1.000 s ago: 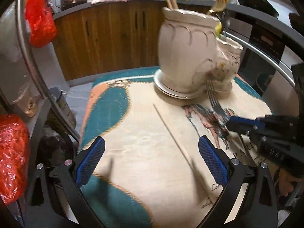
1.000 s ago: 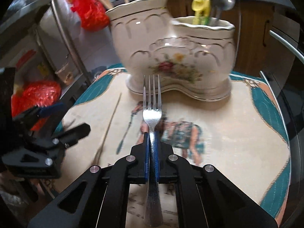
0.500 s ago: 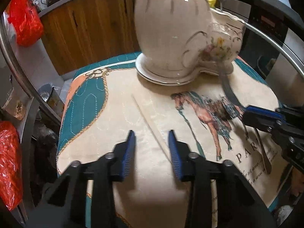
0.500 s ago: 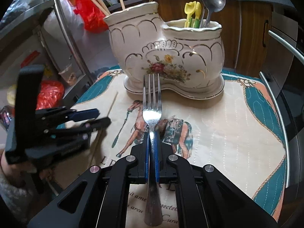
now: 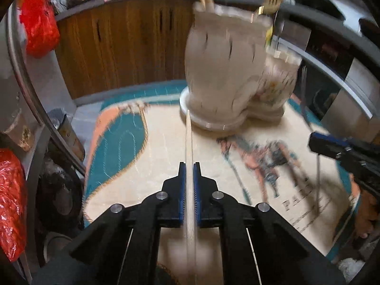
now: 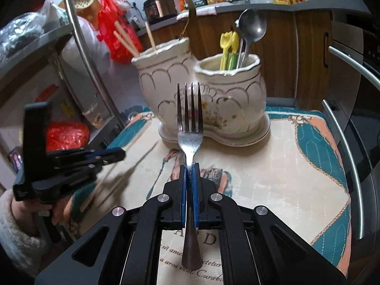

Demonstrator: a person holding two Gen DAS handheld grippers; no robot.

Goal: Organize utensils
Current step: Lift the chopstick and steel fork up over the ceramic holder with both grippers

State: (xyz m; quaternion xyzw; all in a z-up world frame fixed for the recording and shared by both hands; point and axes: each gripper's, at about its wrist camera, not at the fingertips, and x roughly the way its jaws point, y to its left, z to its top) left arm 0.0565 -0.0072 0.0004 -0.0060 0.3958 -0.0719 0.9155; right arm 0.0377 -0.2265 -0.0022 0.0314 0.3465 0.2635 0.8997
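Pinching a pale wooden chopstick (image 5: 189, 142), the left gripper (image 5: 189, 171) points it at the cream twin-pot ceramic utensil holder (image 5: 223, 76) on the printed mat (image 5: 133, 166); right view: right gripper (image 6: 189, 168) clamps a steel fork (image 6: 190, 128), tines up, before the holder.

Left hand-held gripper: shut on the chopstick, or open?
Shut on it. In the left wrist view, the left hand-held gripper has both blue pads pressed against the wooden chopstick running between them.

Black fingers (image 6: 182, 197), blue pads, fleecy sleeve (image 6: 14, 235)
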